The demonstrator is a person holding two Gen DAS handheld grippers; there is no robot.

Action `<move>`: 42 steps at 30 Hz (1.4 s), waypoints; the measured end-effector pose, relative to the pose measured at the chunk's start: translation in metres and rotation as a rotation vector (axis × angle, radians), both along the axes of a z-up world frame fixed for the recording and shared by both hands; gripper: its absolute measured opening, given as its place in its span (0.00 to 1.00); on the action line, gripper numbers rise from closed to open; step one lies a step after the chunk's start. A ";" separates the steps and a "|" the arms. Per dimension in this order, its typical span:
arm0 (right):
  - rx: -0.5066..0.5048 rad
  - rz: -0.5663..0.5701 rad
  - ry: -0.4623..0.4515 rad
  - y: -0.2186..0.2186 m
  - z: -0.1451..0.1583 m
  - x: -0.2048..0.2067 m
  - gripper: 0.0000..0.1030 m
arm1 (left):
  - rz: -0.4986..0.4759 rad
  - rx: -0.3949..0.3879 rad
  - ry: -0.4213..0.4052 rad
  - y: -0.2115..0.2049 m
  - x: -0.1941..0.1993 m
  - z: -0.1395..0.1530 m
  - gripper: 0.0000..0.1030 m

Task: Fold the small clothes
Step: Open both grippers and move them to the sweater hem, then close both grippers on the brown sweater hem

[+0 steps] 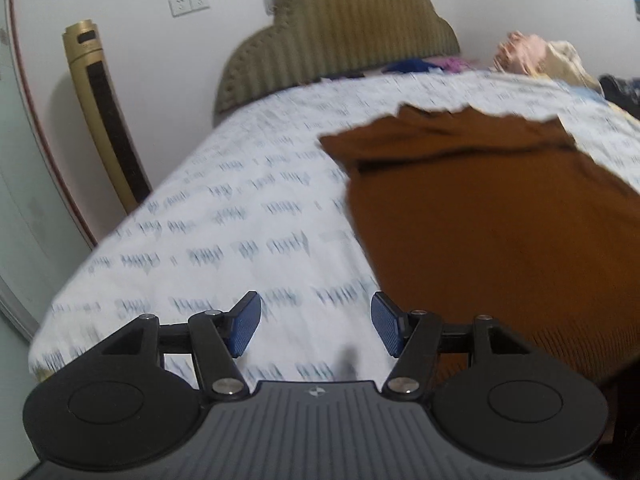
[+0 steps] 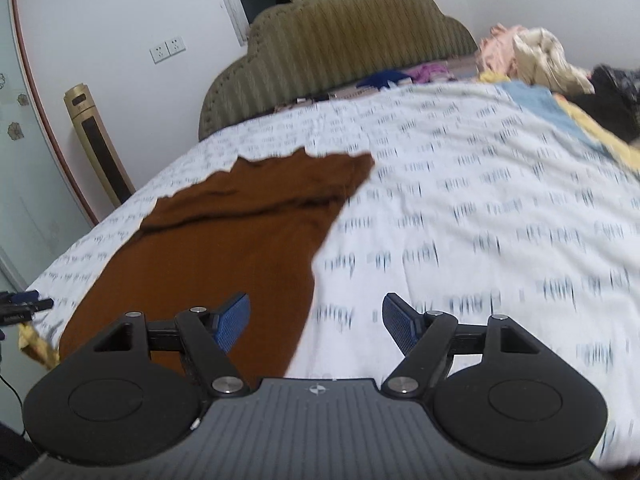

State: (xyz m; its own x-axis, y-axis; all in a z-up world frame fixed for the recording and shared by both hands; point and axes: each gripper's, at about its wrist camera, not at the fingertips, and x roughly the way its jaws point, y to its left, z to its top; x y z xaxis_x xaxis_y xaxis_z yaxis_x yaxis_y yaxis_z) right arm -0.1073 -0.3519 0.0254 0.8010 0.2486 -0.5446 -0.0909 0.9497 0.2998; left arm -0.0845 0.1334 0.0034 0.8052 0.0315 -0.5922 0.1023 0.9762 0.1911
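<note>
Brown top (image 1: 492, 216) lies flat on the bed sheet (image 1: 224, 216), long body running near to far, a folded band across its far end. Nothing holds it.

Left gripper (image 1: 316, 326): jaws apart, nothing between them, only printed sheet showing in the gap. It sits just left of the top's left edge at the near end. Right gripper (image 2: 316, 322): jaws also apart and empty. Its left pad (image 2: 234, 322) is over brown cloth, its right pad over bare sheet, so the gap straddles the top's right edge. Whether either gripper touches the fabric, can't tell. Both views are smeared.

Outward: striped headboard (image 2: 344, 48) at the far end, gold tower fan (image 1: 100, 120) far left by the wall, and a heap of other clothes (image 2: 536, 56) on the far right of the bed.

Risks, my read:
- Left jaws close where they are now and they pinch sheet, not the top. The sheet lifts and drags the top out of square.
- Right jaws bite too deep and take top and sheet together, same result.
- Uneven grab heights give a skewed fold, with the far band sliding open.
- The cloth looks thin and limp, so a one-corner pickup will bunch it.
- A fast approach with blurred views means poor edge targeting.
</note>
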 end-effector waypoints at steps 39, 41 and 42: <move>0.172 0.150 0.094 0.041 -0.063 -0.028 0.61 | -0.086 -0.411 0.149 -0.030 -0.028 -0.034 0.63; 0.166 0.167 0.094 0.045 -0.063 -0.029 0.59 | -0.090 -0.410 0.146 -0.031 -0.029 -0.035 0.63; 0.171 0.175 0.097 0.047 -0.063 -0.028 0.55 | -0.092 -0.409 0.146 -0.031 -0.029 -0.035 0.63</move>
State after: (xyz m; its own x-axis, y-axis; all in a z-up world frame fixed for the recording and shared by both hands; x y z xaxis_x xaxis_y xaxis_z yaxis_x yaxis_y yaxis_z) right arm -0.1356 -0.3050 -0.0378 0.6840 0.4738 -0.5547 -0.2127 0.8568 0.4697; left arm -0.1136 0.1024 -0.0313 0.7004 -0.2975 -0.6488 0.1899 0.9539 -0.2324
